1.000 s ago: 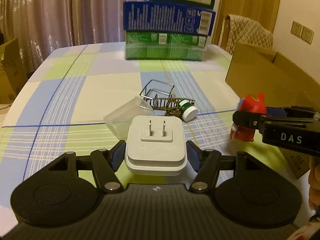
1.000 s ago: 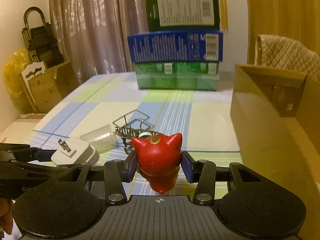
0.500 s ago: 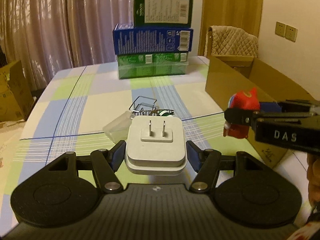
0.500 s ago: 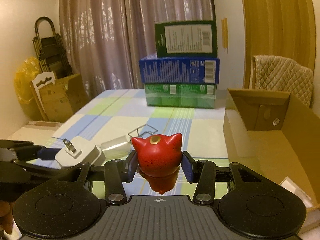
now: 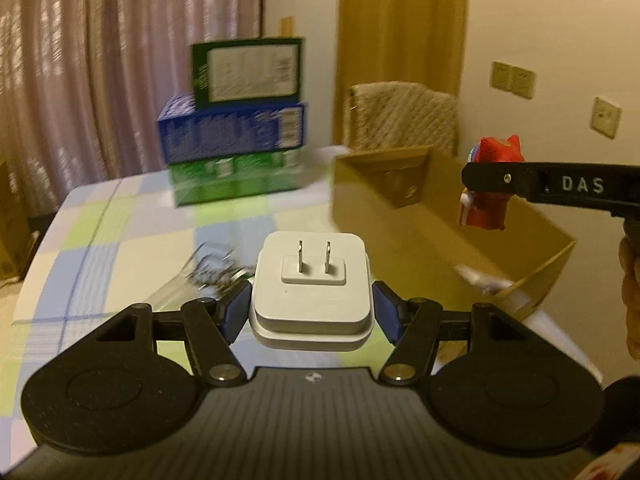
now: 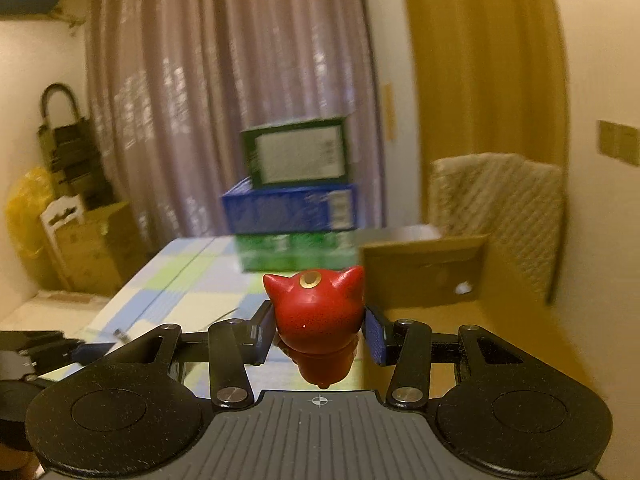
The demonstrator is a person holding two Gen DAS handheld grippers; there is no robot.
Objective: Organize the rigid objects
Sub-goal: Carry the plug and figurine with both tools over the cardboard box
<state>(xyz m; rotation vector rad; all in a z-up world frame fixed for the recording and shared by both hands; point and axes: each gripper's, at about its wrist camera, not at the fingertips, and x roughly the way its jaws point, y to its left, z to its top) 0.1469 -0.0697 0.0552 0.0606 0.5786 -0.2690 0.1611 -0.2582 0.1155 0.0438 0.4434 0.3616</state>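
My left gripper (image 5: 311, 312) is shut on a white plug adapter (image 5: 311, 284), prongs up, held above the checked tablecloth (image 5: 120, 240). My right gripper (image 6: 318, 330) is shut on a red horned figurine (image 6: 316, 320); it also shows in the left wrist view (image 5: 490, 184), held high over the open cardboard box (image 5: 400, 224). A wire holder and a clear cup (image 5: 200, 276) lie blurred on the table left of the adapter.
A stack of green and blue boxes (image 5: 240, 132) stands at the table's far side. A quilted chair (image 5: 404, 116) is behind the cardboard box. Cartons and a folded ladder (image 6: 68, 184) stand by the curtain on the left.
Both grippers have risen and swung right toward the cardboard box, each still holding its object. The table items have dropped lower in view and blurred.
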